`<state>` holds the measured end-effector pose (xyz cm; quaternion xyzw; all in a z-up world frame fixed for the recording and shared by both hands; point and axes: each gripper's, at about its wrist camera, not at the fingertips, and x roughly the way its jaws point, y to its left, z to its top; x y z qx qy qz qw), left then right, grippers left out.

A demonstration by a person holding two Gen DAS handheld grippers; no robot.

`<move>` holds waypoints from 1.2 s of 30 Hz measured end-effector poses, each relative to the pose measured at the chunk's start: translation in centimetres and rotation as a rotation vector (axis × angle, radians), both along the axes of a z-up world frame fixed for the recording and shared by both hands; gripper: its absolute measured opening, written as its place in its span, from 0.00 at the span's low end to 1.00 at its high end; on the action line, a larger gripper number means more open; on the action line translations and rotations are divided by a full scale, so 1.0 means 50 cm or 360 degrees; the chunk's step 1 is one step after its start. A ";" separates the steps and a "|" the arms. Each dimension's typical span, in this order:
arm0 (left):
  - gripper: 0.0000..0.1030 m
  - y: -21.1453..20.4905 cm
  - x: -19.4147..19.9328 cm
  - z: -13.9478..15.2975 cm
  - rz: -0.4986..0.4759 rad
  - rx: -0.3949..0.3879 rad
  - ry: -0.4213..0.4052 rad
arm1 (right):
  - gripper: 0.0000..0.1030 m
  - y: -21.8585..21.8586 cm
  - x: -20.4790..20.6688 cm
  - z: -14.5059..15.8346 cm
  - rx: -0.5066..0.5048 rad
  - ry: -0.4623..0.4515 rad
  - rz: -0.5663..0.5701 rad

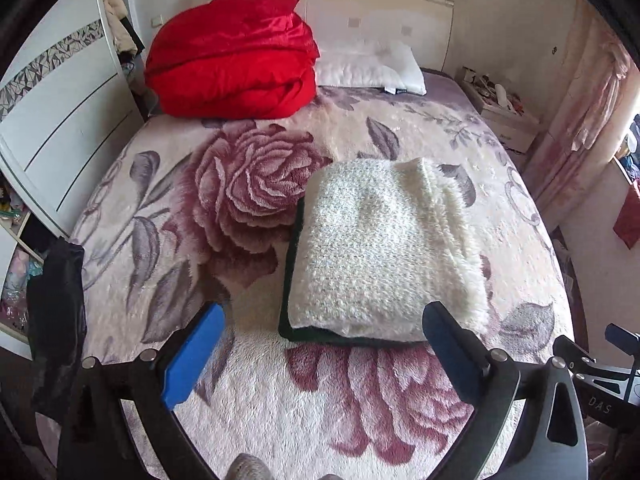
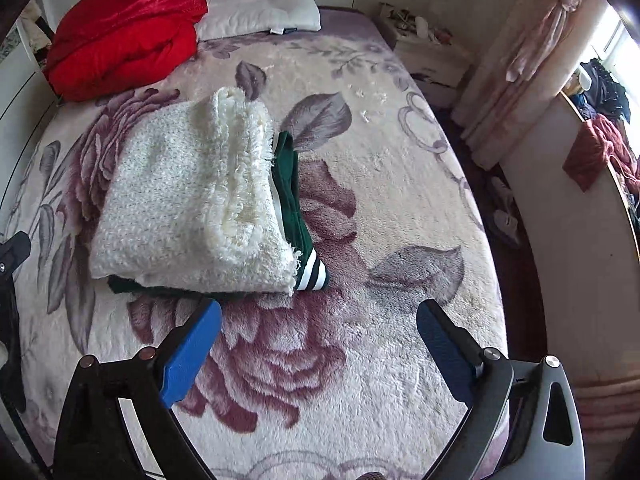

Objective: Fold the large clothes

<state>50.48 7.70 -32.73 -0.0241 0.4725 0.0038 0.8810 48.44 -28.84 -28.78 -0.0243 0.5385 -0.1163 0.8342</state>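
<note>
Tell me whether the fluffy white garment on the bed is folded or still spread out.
Folded. The white garment lies as a compact, layered rectangle, stacked on a folded green garment on the bed. Both grippers are open and hold nothing.

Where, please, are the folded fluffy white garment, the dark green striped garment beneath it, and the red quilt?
Folded fluffy white garment (image 1: pixel 380 240), left wrist view, top face.
Dark green striped garment (image 2: pixel 298 220), right wrist view, exposed edge.
Red quilt (image 1: pixel 232 56), left wrist view, front.

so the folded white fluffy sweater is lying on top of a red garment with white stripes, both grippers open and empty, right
Not quite: the garment under the white fluffy sweater is dark green with white stripes, not red, as the right wrist view shows. The only red item is the bundle by the pillow. Both the left hand-held gripper and the right hand-held gripper are open and empty.
</note>
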 end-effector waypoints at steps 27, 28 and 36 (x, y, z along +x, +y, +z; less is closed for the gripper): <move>0.99 -0.018 -0.557 0.547 -0.0019 0.0015 -0.0284 | 0.97 0.092 -0.707 0.772 -0.0174 -0.0518 0.0073; 0.99 -0.016 -0.568 0.557 -0.0003 0.0020 -0.0278 | 0.97 0.095 -0.721 0.786 -0.0174 -0.0519 0.0072; 0.99 -0.016 -0.623 0.601 0.0011 0.0039 -0.0301 | 0.97 0.111 -0.801 0.866 -0.0135 -0.0550 0.0115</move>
